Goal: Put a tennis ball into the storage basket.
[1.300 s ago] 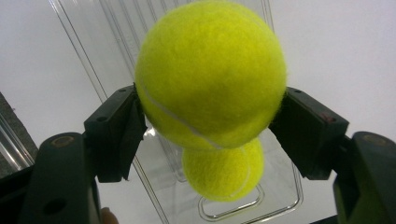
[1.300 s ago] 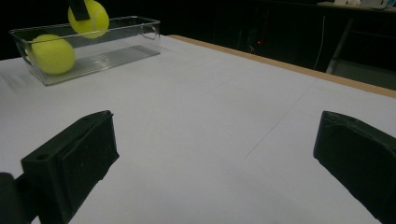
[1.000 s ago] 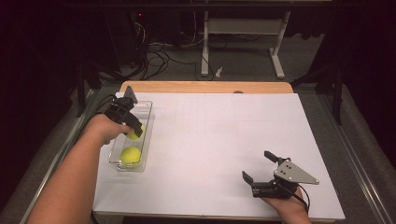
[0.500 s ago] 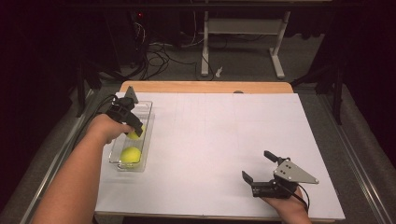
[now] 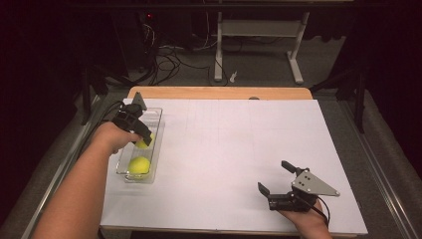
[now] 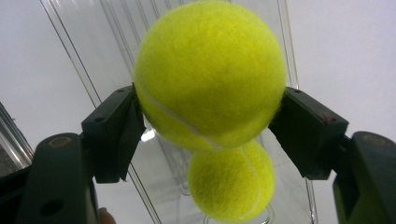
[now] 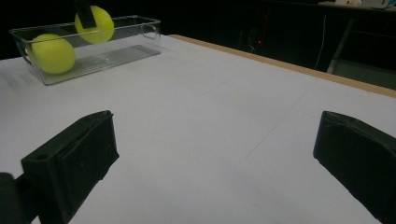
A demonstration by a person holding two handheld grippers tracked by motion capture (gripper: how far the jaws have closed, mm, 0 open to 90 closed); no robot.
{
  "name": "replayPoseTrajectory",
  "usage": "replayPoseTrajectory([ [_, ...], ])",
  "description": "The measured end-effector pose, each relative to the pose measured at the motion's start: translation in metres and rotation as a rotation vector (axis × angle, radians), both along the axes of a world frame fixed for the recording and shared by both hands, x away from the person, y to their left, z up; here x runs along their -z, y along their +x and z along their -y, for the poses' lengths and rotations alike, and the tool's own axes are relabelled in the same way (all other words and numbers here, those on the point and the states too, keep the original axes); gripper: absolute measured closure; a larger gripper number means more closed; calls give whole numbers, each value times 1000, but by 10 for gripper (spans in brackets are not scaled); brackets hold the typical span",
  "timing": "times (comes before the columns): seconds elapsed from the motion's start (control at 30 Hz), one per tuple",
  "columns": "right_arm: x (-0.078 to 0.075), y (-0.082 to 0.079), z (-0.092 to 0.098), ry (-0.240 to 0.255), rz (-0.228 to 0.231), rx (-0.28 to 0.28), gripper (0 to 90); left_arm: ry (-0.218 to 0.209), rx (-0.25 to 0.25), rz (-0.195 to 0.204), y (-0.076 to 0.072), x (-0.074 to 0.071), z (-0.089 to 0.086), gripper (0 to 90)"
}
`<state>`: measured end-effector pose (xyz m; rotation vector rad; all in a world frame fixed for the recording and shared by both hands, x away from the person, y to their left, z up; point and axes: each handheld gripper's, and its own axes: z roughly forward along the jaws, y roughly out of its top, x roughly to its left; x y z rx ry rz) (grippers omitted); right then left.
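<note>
My left gripper [image 5: 143,139] is shut on a yellow tennis ball [image 5: 146,142] and holds it inside a clear plastic bin [image 5: 155,115] at the table's left side. In the left gripper view the black pads [image 6: 119,133] press both sides of the held ball [image 6: 210,74], and the bin's ribbed floor [image 6: 107,28] lies behind it. A second tennis ball [image 5: 139,165] rests on the bin floor nearer the person, also below the held ball [image 6: 231,182]. My right gripper [image 5: 274,177] lies open on the white table near the front right, with nothing between its jaws [image 7: 219,154].
White paper [image 5: 234,144] covers the table, with a wooden edge [image 5: 219,92] at the far side. In the right gripper view the bin [image 7: 135,37] stands far off at upper left with both balls in it. Beyond the table are cables and a metal stand's legs [image 5: 219,55].
</note>
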<state>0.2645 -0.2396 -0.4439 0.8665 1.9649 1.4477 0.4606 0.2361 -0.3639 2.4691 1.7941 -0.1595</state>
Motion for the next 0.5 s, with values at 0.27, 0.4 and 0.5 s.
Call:
replayPoseTrajectory([
  [0.27, 0, 0, -2, -7, 2, -5, 1, -66, 22, 31, -6, -12, 1, 8],
  [0.4, 0, -1, -3, -7, 4, -7, 1, -61, 25, 32, -9, -14, 0, 8],
  [0.5, -1, -1, -3, -9, 6, -7, 1, -73, 30, 35, -11, -15, 1, 8],
])
